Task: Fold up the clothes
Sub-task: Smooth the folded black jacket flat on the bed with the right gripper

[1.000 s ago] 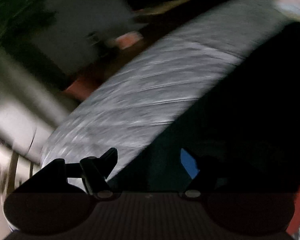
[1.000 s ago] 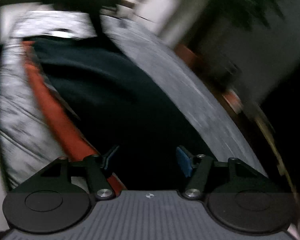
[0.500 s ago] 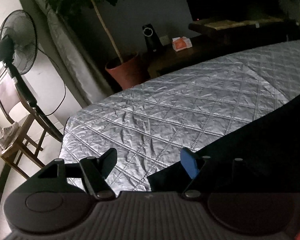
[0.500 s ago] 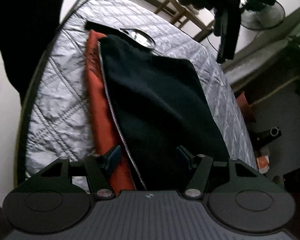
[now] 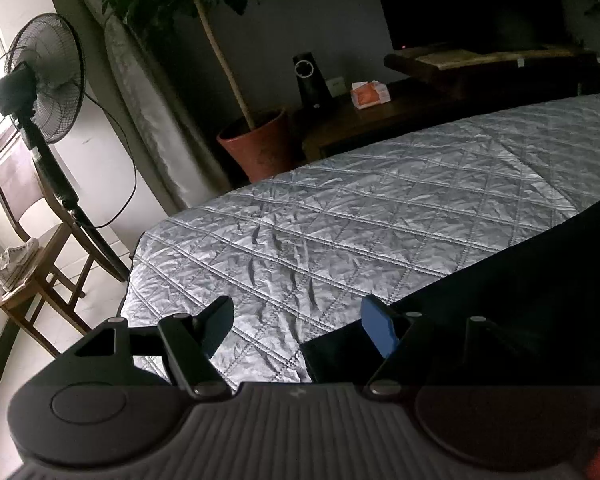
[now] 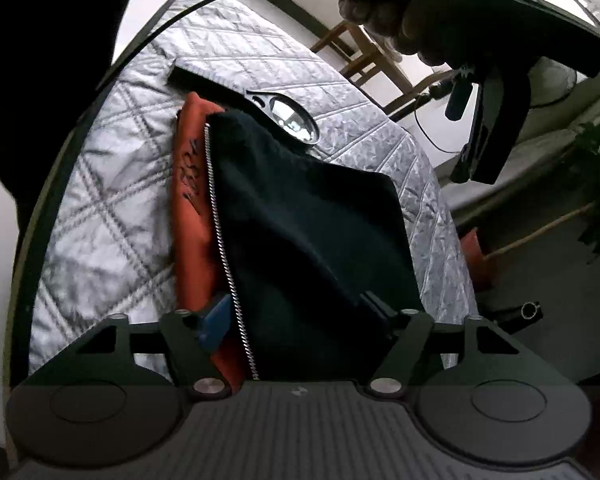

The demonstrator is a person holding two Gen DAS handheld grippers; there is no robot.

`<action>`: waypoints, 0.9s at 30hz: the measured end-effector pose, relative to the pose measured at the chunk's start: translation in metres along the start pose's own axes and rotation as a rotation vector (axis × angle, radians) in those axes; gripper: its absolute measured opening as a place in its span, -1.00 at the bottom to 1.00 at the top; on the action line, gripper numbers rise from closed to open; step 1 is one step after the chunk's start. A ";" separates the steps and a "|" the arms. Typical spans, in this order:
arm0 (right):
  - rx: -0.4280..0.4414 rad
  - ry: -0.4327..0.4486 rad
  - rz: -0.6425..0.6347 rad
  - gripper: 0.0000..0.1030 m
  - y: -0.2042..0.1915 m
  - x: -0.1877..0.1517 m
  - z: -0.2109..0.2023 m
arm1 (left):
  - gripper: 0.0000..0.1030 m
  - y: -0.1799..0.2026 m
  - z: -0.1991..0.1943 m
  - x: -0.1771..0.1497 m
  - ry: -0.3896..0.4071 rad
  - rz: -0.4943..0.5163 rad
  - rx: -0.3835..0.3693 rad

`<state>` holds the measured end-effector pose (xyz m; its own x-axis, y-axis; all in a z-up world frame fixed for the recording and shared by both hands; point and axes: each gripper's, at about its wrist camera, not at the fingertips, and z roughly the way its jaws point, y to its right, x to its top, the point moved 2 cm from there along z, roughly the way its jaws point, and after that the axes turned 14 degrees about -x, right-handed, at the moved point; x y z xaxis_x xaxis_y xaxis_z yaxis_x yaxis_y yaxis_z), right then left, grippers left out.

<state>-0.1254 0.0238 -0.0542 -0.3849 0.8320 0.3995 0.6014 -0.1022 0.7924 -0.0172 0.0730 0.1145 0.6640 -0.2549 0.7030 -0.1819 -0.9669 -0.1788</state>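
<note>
Hovering wide and empty, each hand-held gripper [image 5: 298,330] [image 6: 296,316] could pinch only the dark jacket's [image 6: 312,220] top layer, dragging the fold askew.

A dim room lit from a bright window at the left. A pedestal fan [image 5: 40,84] stands by a wooden chair [image 5: 28,264] on pale floor tiles. A potted tree [image 5: 256,144] sits against the grey wall beside a dark wooden cabinet [image 5: 400,116].

Black tongs [image 5: 298,330], blue pads [image 5: 376,330], silver screws
</note>
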 end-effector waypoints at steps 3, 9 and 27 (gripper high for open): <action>-0.011 0.005 0.000 0.14 -0.006 0.001 0.000 | 0.32 0.002 0.000 0.000 0.000 0.007 -0.001; 0.057 -0.015 0.077 -0.84 -0.006 0.004 0.000 | 0.33 0.003 0.000 0.001 -0.001 0.013 0.002; 0.132 -0.025 0.237 -0.88 0.018 0.040 -0.017 | 0.34 -0.001 0.000 0.001 -0.001 0.001 0.014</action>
<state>-0.1415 0.0464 -0.0159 -0.2063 0.8067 0.5537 0.7593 -0.2249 0.6106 -0.0160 0.0737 0.1155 0.6642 -0.2562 0.7023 -0.1725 -0.9666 -0.1895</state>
